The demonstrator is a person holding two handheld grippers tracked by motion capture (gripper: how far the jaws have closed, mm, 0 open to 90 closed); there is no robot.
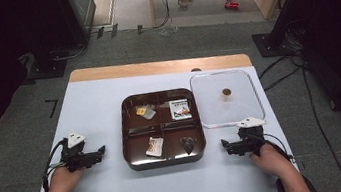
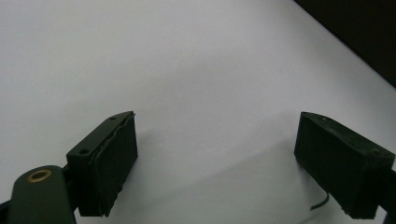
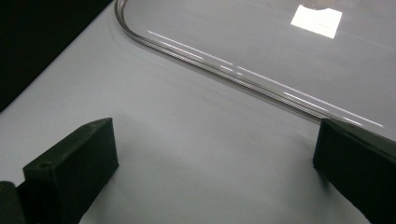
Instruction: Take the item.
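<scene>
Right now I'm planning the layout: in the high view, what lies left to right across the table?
left gripper → brown tray → right gripper, with the clear lid behind it.

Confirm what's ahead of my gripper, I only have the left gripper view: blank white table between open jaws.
Observer: In the high view a brown four-compartment tray sits at the table's middle, and the left gripper lies on the table beside its left side, not touching.
Operator: Anything in the tray?
Observer: One small item per compartment: a yellowish packet far left, a white printed packet far right, a white and brown wrapper near left, a dark piece near right.
Operator: Where's the right gripper?
Observer: The right gripper rests beside the tray's near right corner, jaws wide apart, just short of a clear lid lying flat on the table.
</scene>
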